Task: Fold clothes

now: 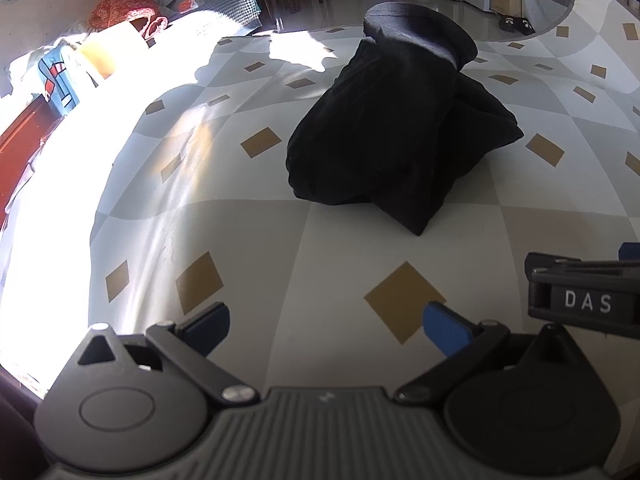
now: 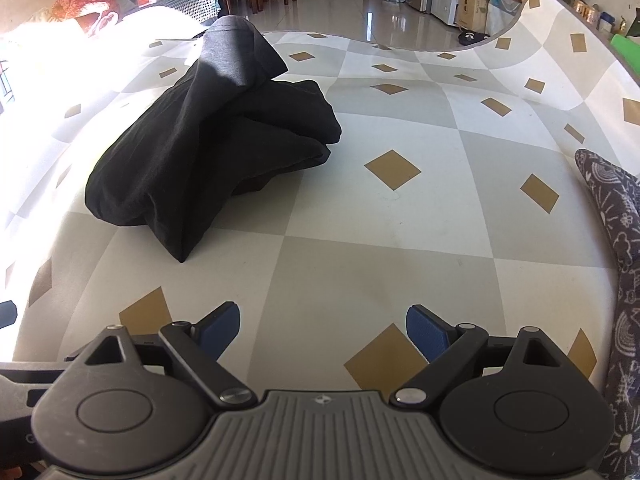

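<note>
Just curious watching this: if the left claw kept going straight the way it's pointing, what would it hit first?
Most likely the bare patterned tablecloth: the open left claw tilts down at it. The crumpled black garment lies farther ahead, though depth is hard to judge.

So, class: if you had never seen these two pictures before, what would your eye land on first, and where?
First, the crumpled black garment, heaped unfolded in the middle of the checked cloth with tan diamonds. Next, the harsh white sunlight flooding the left side of that cloth. Then both claws, left claw and right claw, open and empty at the bottom edge of each view.
</note>
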A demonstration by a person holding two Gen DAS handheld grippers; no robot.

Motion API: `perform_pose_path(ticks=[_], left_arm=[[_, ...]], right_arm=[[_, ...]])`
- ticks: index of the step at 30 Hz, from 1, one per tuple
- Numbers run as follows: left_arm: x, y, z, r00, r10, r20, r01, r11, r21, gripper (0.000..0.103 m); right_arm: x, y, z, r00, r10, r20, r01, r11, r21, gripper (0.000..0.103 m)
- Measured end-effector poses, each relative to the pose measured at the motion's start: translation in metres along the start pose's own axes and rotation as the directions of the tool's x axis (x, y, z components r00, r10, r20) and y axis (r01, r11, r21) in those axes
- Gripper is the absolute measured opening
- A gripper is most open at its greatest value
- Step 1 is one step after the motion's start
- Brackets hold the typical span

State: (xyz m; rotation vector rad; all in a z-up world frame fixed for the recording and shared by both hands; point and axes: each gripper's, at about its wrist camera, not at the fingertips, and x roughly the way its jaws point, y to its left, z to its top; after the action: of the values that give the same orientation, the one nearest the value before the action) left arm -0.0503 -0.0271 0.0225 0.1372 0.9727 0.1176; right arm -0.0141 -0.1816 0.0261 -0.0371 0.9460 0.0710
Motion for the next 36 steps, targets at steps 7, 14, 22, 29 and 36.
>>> perform_pose_path(ticks=[7, 14, 22, 29, 36], left_arm=[[-0.004, 0.000, -0.001, 1.000, 0.000, 0.008, 0.000, 1.000, -0.001, 0.103], [-0.010, 0.000, -0.001, 1.000, 0.002, 0.020, -0.002, 1.000, -0.003, 0.103], [-0.015, 0.000, 0.000, 1.000, -0.001, 0.023, 0.002, 1.000, -0.009, 0.103], [-0.019, -0.004, 0.000, 1.000, -0.009, 0.023, 0.009, 1.000, 0.005, 0.103], [-0.018, -0.005, 0.002, 1.000, -0.019, 0.015, 0.019, 1.000, -0.002, 0.103]], right_arm=[[-0.003, 0.001, 0.000, 1.000, -0.004, 0.008, 0.004, 1.000, -0.006, 0.090], [-0.008, 0.003, 0.002, 1.000, 0.004, 0.021, -0.003, 1.000, -0.012, 0.090], [-0.013, 0.002, 0.003, 0.999, 0.014, 0.033, -0.014, 1.000, -0.003, 0.090], [-0.015, 0.003, 0.004, 0.999, 0.024, 0.035, -0.024, 1.000, -0.007, 0.090], [-0.014, 0.001, 0.005, 0.999, 0.025, 0.027, -0.025, 1.000, -0.004, 0.090]])
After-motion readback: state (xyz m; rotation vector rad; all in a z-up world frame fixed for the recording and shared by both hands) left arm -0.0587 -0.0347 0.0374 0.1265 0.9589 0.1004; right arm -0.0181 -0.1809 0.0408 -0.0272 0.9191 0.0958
